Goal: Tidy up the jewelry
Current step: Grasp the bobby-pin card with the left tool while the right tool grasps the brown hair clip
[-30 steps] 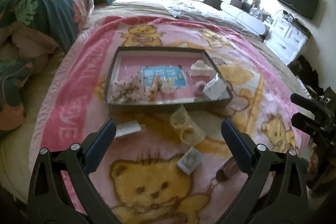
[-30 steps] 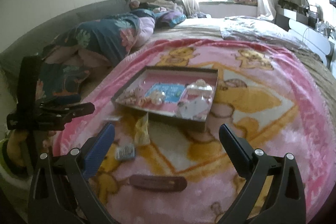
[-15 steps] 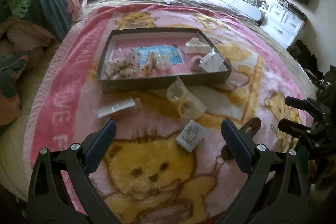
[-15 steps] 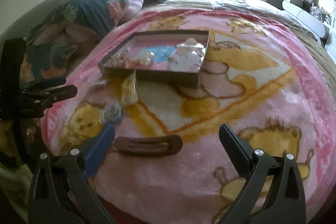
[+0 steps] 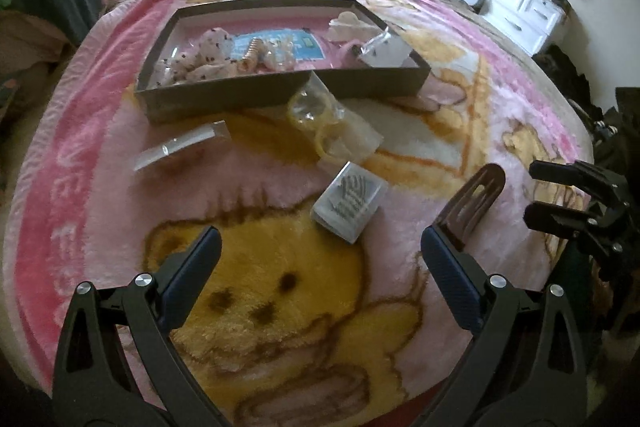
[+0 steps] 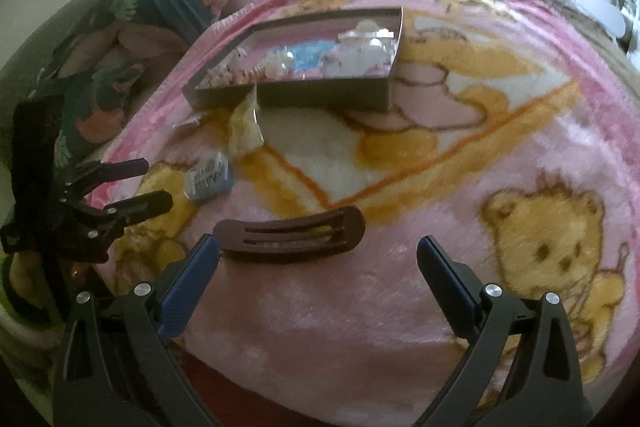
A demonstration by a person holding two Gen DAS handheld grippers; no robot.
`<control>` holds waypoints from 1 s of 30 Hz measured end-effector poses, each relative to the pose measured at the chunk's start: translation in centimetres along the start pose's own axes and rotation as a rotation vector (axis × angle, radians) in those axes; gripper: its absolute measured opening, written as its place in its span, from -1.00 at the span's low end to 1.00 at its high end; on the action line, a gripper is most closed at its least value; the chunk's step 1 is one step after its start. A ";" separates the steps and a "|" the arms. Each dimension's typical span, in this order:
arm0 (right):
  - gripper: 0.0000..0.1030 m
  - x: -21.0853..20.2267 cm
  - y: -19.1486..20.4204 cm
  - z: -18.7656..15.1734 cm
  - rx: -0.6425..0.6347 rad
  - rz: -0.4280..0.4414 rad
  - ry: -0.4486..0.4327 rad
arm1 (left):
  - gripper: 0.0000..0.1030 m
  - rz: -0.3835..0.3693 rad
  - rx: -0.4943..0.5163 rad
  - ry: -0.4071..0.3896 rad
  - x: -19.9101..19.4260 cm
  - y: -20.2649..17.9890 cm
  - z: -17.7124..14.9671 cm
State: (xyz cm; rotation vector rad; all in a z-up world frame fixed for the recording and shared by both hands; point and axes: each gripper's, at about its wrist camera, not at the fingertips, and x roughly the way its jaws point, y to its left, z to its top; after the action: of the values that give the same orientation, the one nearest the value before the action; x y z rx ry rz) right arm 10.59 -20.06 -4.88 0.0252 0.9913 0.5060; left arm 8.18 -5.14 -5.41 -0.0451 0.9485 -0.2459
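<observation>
Jaws gaping wide, the left gripper [image 5: 320, 259] and right gripper [image 6: 318, 261] are hovering empty; the long brown hair clip [image 6: 289, 235] is lying on the pink teddy-bear blanket [image 6: 440, 187], near the dark shallow tray [image 6: 320, 95].

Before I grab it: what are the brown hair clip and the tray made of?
Brown hair clip: looks like smooth, matte plastic or coated metal, a thin slotted shell; can't tell which. Tray: probably cardboard, with thin, flat, dull grey-brown walls and sharp folded corners.

Fuzzy plush blanket [image 5: 248, 211], glossy plastic clip [image 6: 288, 235]
</observation>
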 end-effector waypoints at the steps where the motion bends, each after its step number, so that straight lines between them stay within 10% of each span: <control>1: 0.91 0.3 0.0 0.0 0.005 0.004 0.007 | 0.77 0.000 0.005 0.002 0.2 0.0 -0.1; 12: 0.35 3.0 -0.9 -0.2 0.105 0.081 0.054 | 0.57 -0.018 0.073 0.019 2.8 -0.6 -0.2; 18: -0.62 2.8 -2.7 0.0 0.205 0.186 0.031 | 0.37 -0.027 0.080 0.022 3.8 -0.7 0.5; 23: -0.76 1.6 -2.9 0.3 0.206 0.212 -0.021 | -0.24 -0.056 0.080 0.022 4.5 -1.0 1.1; 30: -0.83 -0.1 -1.7 1.2 0.118 0.164 -0.086 | -0.27 -0.042 0.125 -0.007 3.7 -2.0 0.8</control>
State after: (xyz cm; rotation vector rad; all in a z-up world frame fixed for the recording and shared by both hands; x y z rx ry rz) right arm 12.22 -21.31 -4.56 0.2340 0.9377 0.5905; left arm 10.54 -8.01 -7.56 0.0495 0.9244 -0.3432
